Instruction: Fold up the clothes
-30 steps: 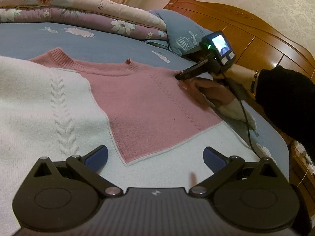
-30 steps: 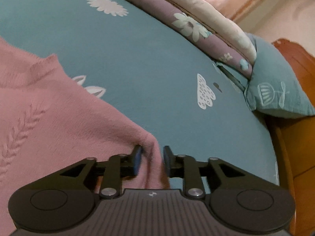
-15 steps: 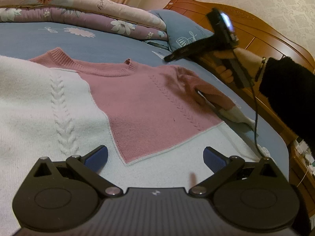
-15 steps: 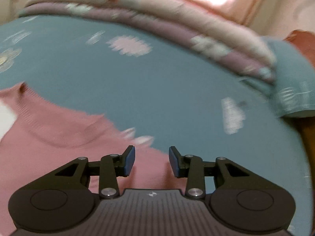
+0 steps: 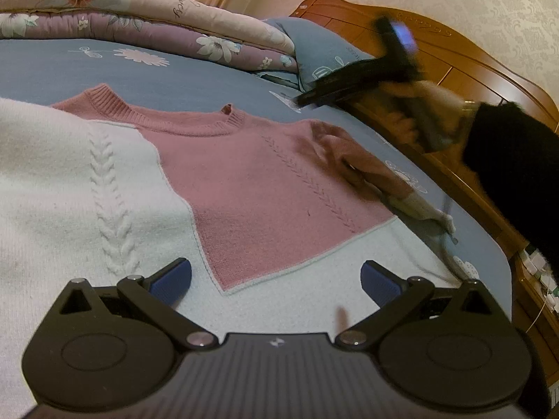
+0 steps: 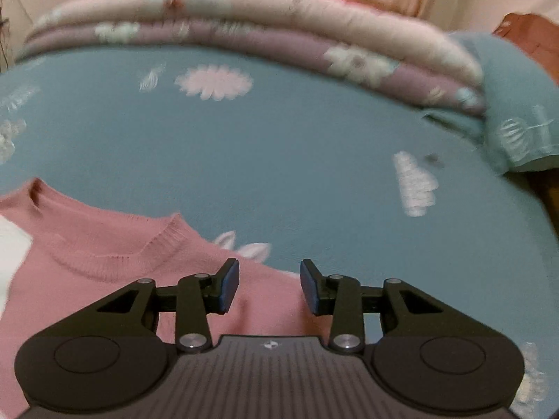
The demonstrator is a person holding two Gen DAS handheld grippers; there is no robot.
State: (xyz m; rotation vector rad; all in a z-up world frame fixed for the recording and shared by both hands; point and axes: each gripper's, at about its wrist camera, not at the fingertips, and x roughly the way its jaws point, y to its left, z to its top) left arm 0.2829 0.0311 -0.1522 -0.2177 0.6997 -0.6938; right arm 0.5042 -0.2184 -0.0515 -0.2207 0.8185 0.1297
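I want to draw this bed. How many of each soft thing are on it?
Sweater: 1
Folded quilts: 2
Pillow: 1
Total: 4

Black gripper (image 6: 269,286) with blue-padded fingers (image 6: 229,284); black fuzzy sleeve (image 5: 513,160), wrist bracelet (image 5: 467,106).

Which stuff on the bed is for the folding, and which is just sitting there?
For the folding:
- pink and white sweater
- its sleeve, lying loose on the bed
- left gripper, open over the sweater
- right gripper, open, nothing between its jaws, which have just been opening

Just sitting there:
- folded floral quilts
- blue pillow
- wooden headboard
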